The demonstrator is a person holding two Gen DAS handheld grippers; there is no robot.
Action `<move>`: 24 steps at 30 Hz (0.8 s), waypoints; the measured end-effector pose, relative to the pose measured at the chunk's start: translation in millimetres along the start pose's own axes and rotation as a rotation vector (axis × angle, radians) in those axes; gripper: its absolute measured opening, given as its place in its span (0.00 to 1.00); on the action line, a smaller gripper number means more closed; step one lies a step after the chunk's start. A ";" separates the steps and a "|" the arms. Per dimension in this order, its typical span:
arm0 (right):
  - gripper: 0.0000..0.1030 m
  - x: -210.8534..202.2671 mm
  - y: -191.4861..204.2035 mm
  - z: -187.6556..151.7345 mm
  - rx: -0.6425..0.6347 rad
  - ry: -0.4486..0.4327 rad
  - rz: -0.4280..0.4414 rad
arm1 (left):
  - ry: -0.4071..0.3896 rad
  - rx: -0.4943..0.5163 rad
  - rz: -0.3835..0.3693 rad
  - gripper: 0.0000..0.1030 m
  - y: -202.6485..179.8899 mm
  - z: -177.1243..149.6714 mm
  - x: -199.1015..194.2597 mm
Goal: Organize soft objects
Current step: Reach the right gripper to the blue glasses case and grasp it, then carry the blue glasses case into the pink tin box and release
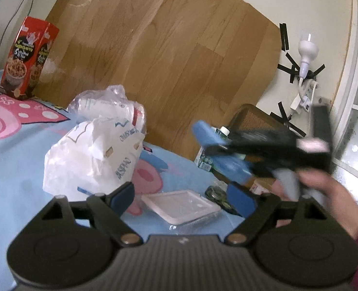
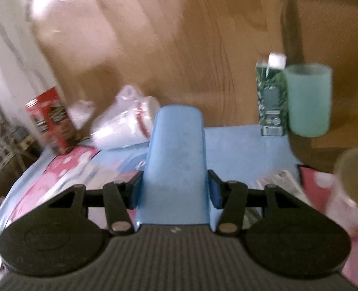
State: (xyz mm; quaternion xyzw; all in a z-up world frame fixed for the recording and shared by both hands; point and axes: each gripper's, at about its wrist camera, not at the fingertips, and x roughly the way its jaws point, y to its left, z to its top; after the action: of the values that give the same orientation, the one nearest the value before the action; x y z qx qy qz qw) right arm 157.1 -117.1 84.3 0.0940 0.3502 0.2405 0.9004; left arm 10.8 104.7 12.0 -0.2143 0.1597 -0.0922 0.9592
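- The blue slab (image 2: 177, 162), a soft-looking tapered piece, is sitting between the fingers of the right tool (image 2: 175, 191), which is clamping it from both sides; its near end is disappearing under the tool body, so its full length is hidden.
- In the left wrist view the same blue slab (image 1: 213, 150) is showing only as a smeared streak above the surface, with the right tool (image 1: 263, 150) blurred around it and a hand (image 1: 329, 194) partly cut off at the right edge.
- The left tool (image 1: 181, 197) is standing with its fingers apart, holding nothing, low over a clear flat lid (image 1: 181, 205) that is lying on the cloth (image 1: 16, 165).
- Whether the lid is covering a container is hard to tell.
- A white bag (image 1: 91, 155) is slumping just behind the left tool's left finger; its print is only partly readable.
- Behind it a clear plastic wrap (image 1: 106, 104) is enclosing something white with a red band, too crumpled to identify.
- A red box (image 1: 26, 58) is standing upright at the far left against the wood panel (image 1: 167, 60).
- In the right wrist view a green carton (image 2: 272, 97) and a teal cup (image 2: 308, 99) are standing side by side at the cloth's far edge, blurred.
- A pale round-topped thing (image 2: 355, 177) at the right edge is too smeared to name.
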 end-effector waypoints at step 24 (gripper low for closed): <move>0.55 -124.2 -8.4 -152.9 -0.275 -0.011 -0.030 | 0.545 -0.039 -0.213 0.58 -83.7 -37.0 59.2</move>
State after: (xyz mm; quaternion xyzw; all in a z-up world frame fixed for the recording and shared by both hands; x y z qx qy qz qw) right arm -22.4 -186.2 41.5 -0.0342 0.3106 0.2723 0.9101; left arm 44.1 1.4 1.3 -0.2158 0.3899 -0.2435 0.8615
